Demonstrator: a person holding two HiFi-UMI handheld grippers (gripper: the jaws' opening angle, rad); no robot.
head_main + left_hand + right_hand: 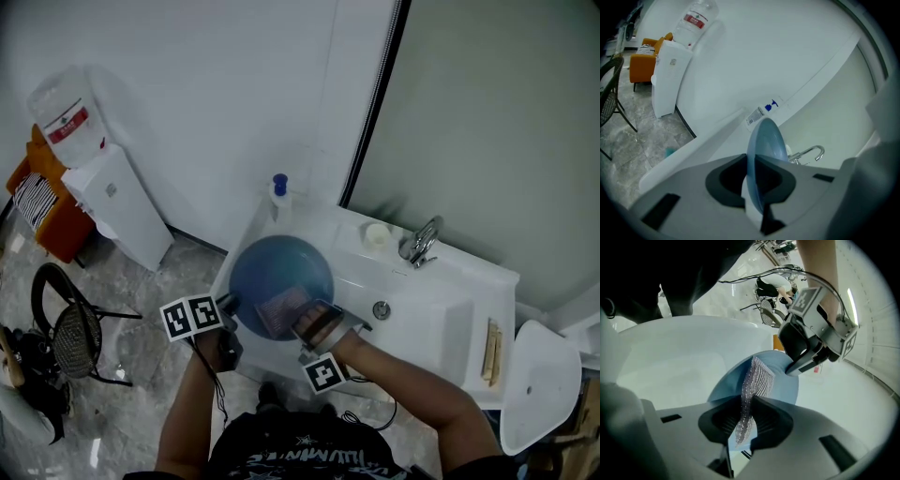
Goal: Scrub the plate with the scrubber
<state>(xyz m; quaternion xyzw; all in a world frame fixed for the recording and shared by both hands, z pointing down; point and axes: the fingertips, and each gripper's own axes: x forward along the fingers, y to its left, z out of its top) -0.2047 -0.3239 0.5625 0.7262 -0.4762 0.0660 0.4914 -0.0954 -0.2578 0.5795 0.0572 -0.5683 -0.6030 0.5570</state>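
In the head view, the plate (281,267) sits over the left end of the sink (427,323), well clear of the faucet (422,242), probably so drips fall on the basin side. The left gripper (228,307) has the plate's near-left rim, and the right gripper (314,323) reaches onto its face with the scrubber (281,309). In the left gripper view, the jaws are nearly together, clamped on the plate's thin rim, which runs edge-on between them. A grip at the rim leaves the whole face free for scrubbing and steadies it against the push. In the right gripper view, the jaws are pinched on the scrubber's near end, so its silvery mesh sticks out ahead and lies against the plate. The left gripper shows at the far rim, opposite the scrubbing hand.
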